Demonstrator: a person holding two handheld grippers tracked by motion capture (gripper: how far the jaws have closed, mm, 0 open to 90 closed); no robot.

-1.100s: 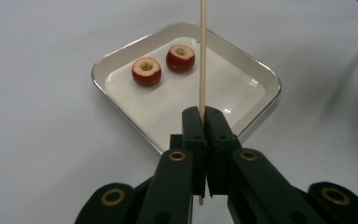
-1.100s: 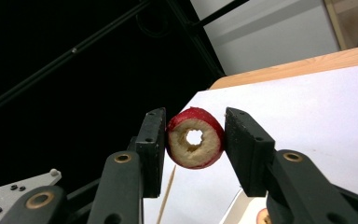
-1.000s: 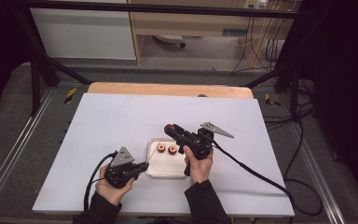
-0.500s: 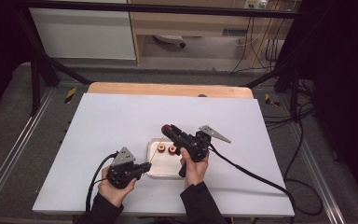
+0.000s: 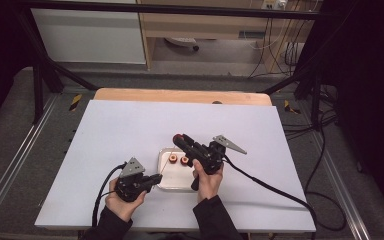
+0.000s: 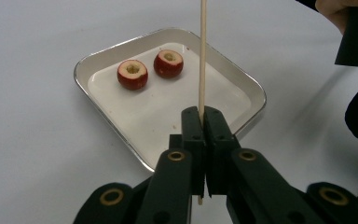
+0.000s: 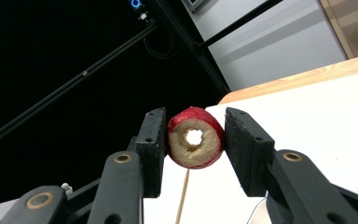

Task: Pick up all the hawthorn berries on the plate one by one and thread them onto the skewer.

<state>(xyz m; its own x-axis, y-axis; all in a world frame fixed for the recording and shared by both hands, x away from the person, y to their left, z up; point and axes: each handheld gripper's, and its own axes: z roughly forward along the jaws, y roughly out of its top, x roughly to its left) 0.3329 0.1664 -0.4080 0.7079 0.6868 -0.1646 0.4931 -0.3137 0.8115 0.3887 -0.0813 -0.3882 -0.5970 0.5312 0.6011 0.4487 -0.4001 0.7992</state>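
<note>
A thin wooden skewer [image 6: 203,56] stands upright, and my left gripper [image 6: 203,116] is shut on its lower part. In the high view this left gripper [image 5: 159,176] sits at the front left corner of a small metal tray [image 5: 172,181]. Two red cored fruit pieces [image 6: 132,74] [image 6: 168,63] lie in the tray's far part. My right gripper [image 7: 193,140] is shut on a third red cored fruit piece [image 7: 196,137], hole facing the camera, with the skewer [image 7: 182,196] just below it. From above, the right gripper [image 5: 179,139] is raised over the tray's far edge.
The tray rests on a white table sheet [image 5: 120,130] with wide bare room to the left, right and back. A wooden strip [image 5: 180,96] runs along the far edge. Black cables [image 5: 270,187] trail from both grippers toward the front.
The right gripper with its fruit piece has edged slightly to the left. The left gripper and skewer have stayed in place.
</note>
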